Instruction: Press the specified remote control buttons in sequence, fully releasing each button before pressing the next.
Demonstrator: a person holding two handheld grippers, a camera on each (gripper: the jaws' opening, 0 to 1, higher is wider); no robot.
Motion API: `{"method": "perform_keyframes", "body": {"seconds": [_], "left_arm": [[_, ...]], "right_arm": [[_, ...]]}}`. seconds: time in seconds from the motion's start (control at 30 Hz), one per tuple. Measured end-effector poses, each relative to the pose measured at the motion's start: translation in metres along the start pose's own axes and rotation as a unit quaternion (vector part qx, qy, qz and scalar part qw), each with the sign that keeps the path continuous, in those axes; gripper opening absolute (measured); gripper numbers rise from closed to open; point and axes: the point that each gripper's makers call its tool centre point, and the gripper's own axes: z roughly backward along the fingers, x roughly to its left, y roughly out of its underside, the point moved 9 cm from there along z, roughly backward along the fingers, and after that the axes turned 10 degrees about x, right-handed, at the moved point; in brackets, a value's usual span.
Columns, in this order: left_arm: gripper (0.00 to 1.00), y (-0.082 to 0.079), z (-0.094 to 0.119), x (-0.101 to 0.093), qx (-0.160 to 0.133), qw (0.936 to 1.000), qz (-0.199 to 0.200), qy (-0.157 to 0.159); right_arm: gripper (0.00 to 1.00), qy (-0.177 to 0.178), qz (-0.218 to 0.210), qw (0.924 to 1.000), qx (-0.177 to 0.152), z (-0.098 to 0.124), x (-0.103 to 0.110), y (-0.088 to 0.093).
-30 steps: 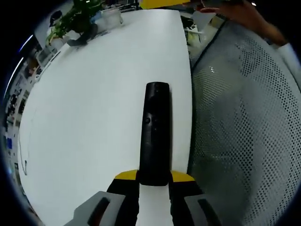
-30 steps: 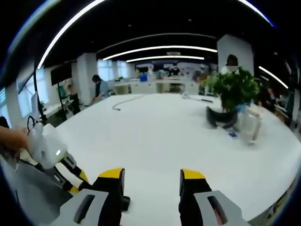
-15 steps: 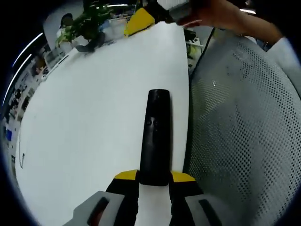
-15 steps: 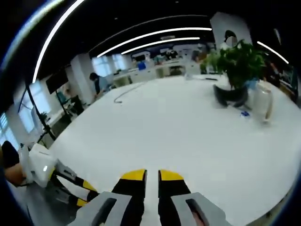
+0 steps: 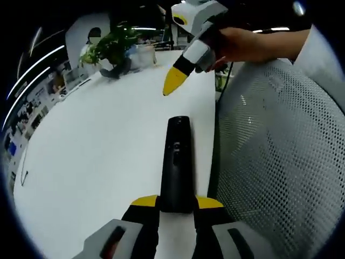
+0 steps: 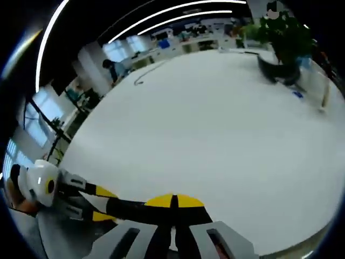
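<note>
Left claw (image 5: 176, 208) clamping black remote (image 5: 176, 162), right claw (image 6: 173, 202) pinched together, white table (image 5: 97, 140), mesh chair (image 5: 275, 162) beside, potted plant (image 5: 114, 46) far.

A wide white table (image 6: 215, 129) spreads across an open office. At the bottom, the right gripper (image 6: 173, 202) has its yellow-tipped jaws pressed together. The left gripper (image 6: 102, 204) reaches in from the lower left. A potted plant (image 6: 283, 40) stands at the table's far end.

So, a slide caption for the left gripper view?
Left hand-held gripper holding black remote control on white table; right hand-held gripper approaching, closed.
</note>
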Motion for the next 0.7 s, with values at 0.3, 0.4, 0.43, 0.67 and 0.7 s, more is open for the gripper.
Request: {"method": "perform_keyframes", "body": {"seconds": [0.3,0.4,0.43,0.67,0.7], "left_arm": [[0.24,0.001,0.0,0.003,-0.011,0.9999,0.001,0.01],[0.24,0.001,-0.001,0.004,-0.012,0.9999,0.0,0.01],[0.24,0.0,-0.001,0.004,-0.014,0.9999,0.001,0.01],[0.25,0.0,-0.003,0.005,-0.018,0.9997,0.014,0.009],[0.25,0.0,-0.003,0.005,-0.018,0.9997,0.015,0.009]], "right_arm": [[0.0,-0.025,-0.006,0.9989,0.04,-0.01,0.002,0.005],[0.0,-0.027,0.008,0.9984,0.049,-0.013,0.005,0.006],[0.0,-0.027,0.012,0.9983,0.051,-0.013,0.006,0.007],[0.0,-0.013,0.019,0.9976,0.065,-0.016,0.003,0.008],[0.0,-0.013,0.019,0.9976,0.066,-0.016,0.003,0.008]]}}
